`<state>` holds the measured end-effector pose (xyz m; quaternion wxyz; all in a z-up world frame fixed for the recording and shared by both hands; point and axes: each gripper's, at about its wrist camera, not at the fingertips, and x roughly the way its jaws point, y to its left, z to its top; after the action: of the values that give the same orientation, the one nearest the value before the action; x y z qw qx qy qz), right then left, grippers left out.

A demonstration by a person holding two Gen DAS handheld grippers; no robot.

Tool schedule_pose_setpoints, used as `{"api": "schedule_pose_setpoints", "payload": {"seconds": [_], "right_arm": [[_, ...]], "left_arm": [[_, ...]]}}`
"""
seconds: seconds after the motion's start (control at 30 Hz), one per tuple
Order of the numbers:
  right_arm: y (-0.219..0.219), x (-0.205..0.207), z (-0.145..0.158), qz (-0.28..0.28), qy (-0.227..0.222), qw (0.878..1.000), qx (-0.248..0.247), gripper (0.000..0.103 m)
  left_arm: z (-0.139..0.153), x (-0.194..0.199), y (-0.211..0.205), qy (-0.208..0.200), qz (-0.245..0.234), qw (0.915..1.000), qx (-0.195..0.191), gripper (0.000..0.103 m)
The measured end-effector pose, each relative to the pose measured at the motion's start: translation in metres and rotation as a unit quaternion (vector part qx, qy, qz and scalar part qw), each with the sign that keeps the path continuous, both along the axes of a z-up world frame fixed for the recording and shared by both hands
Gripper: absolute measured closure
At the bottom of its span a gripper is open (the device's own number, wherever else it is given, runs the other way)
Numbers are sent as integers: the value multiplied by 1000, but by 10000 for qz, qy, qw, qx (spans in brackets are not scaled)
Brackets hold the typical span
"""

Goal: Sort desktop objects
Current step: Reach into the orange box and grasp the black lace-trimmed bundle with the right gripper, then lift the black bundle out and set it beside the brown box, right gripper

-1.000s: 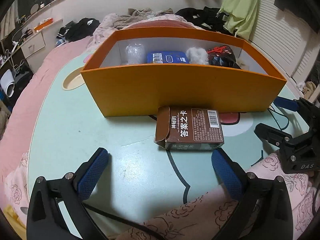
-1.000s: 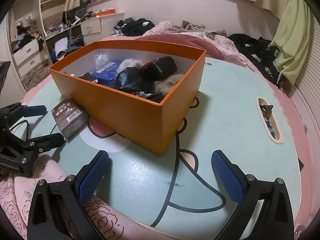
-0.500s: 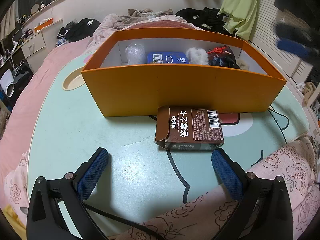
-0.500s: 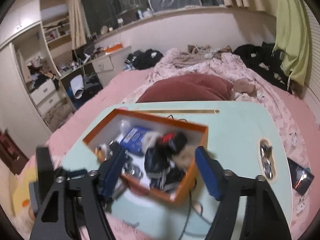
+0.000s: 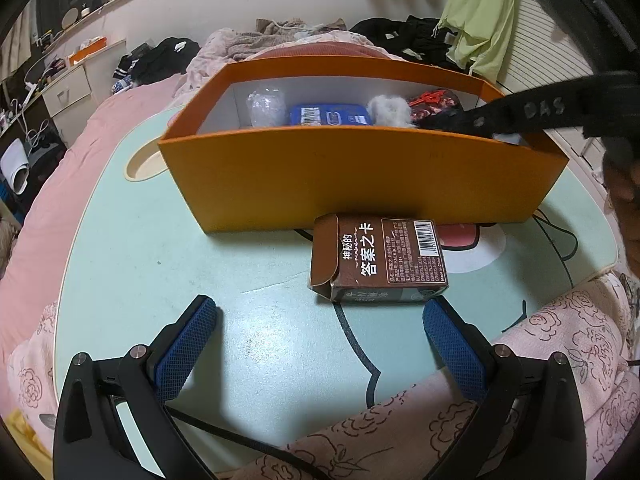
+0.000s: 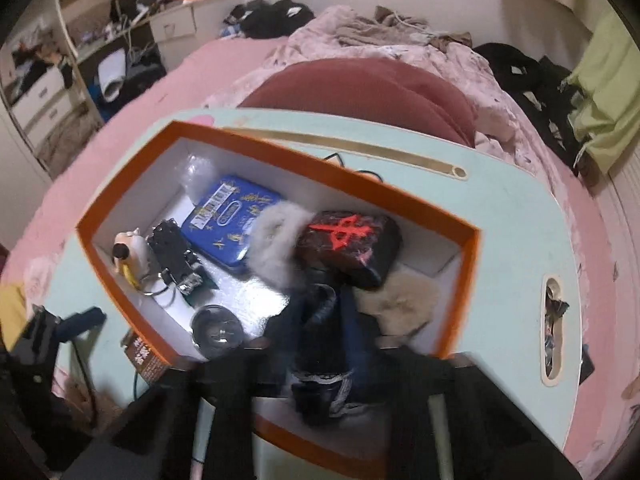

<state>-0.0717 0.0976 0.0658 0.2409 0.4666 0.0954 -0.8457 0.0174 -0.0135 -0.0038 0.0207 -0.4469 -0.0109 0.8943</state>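
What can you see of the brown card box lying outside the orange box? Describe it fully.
The brown card box looks like thin printed cardboard with white Chinese lettering, small print and a barcode. It lies flat on the mint-green table, just in front of the orange box; whether they touch is unclear. Its left end flap stands open. Nothing grips it: the left gripper is open, short of it.

Cluttered bedroom: pink bed [image 6: 224, 60], white drawers [image 6: 36, 96], perhaps a window.

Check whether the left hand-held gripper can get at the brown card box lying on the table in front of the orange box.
Probably yes. The left hand-held gripper stands open just short of the brown card box, with bare table between. The orange box sits behind it, not in the way.
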Motion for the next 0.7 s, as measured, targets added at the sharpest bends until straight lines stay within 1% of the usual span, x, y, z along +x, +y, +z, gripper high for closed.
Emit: {"api": "schedule_pose_setpoints", "payload": {"seconds": [0.07, 0.13, 0.17, 0.23, 0.3, 0.37, 0.43, 0.5, 0.53, 0.57, 0.6, 0.67, 0.7], "right_arm": [[20, 6, 15, 10, 222, 9981, -583, 89], [35, 11, 33, 63, 419, 9935, -1055, 90], [43, 18, 45, 91, 562, 9893, -1345, 90], [57, 34, 68, 146, 708, 9806, -1822, 91], [60, 47, 86, 375, 667, 9739, -2136, 91], [64, 66, 93, 706, 568, 9677, -2351, 91], [60, 79, 85, 989, 311, 9664, -2353, 90], [48, 81, 60, 1056, 4, 9736, -2023, 90], [40, 78, 41, 1010, -140, 9793, -1749, 90], [38, 75, 30, 954, -225, 9815, -1644, 90], [36, 72, 18, 887, -306, 9827, -1598, 86], [37, 62, -1, 683, -204, 9838, -1648, 83], [44, 61, -4, 594, -156, 9838, -1683, 74]], "left_arm": [[0, 1, 0, 0, 5, 10000, -3, 0], [0, 0, -1, 1, 5, 10000, -1, 0], [0, 1, 0, 1, 4, 10000, -2, 0], [-1, 2, 0, 3, 4, 10000, -4, 0], [-1, 1, -1, 4, 4, 10000, -3, 0], [-1, 3, 0, 5, 3, 10000, -4, 0], [-1, 1, -1, 6, 4, 10000, -4, 0], [-1, 3, 0, 7, 4, 10000, -5, 0], [-1, 2, -1, 7, 4, 10000, -5, 0], [-1, 3, -1, 9, 4, 10000, -5, 0], [-1, 2, -1, 10, 4, 10000, -5, 0], [-1, 2, -1, 11, 4, 10000, -4, 0], [-1, 2, -1, 11, 4, 10000, -4, 0]]}}
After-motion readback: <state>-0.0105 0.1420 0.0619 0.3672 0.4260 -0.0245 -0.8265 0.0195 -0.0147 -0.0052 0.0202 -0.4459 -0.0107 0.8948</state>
